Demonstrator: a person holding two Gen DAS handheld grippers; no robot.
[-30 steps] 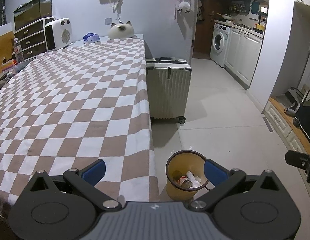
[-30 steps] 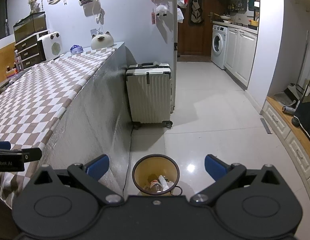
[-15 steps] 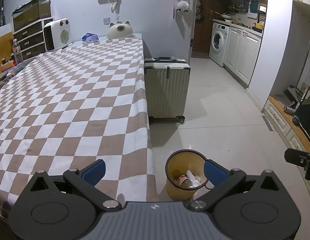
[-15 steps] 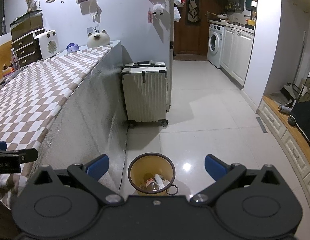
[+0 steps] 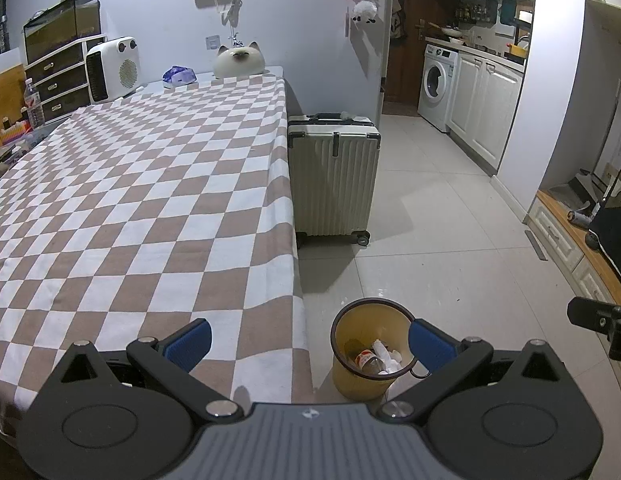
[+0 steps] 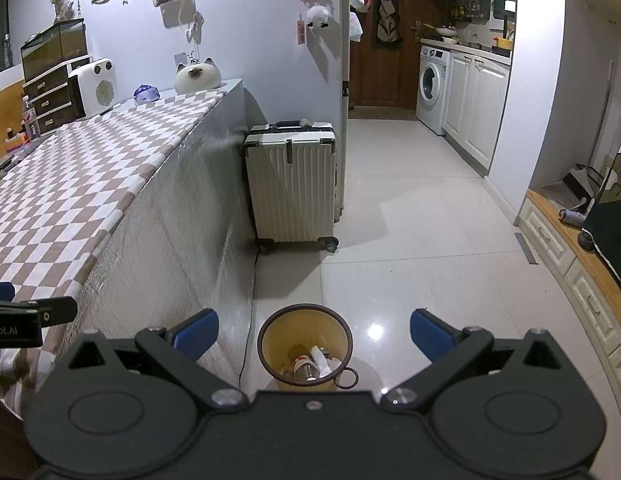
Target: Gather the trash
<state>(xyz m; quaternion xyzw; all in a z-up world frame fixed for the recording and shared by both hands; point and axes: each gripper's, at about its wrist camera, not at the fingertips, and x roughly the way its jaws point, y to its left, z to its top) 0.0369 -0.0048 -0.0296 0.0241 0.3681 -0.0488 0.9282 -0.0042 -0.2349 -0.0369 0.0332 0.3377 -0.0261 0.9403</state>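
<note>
The only lettering I can read is "obot.AI" in pale letters, cut off by the frame edge, on the black side of the left gripper (image 6: 14,326), seen from the right wrist view

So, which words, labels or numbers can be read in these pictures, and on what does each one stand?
"obot.AI": on the left hand-held gripper, cut off by the edge of the right wrist view.
Label on the bottle in the yellow bin: too small to read.
Tag hanging on the wall: too blurred to read.
</note>
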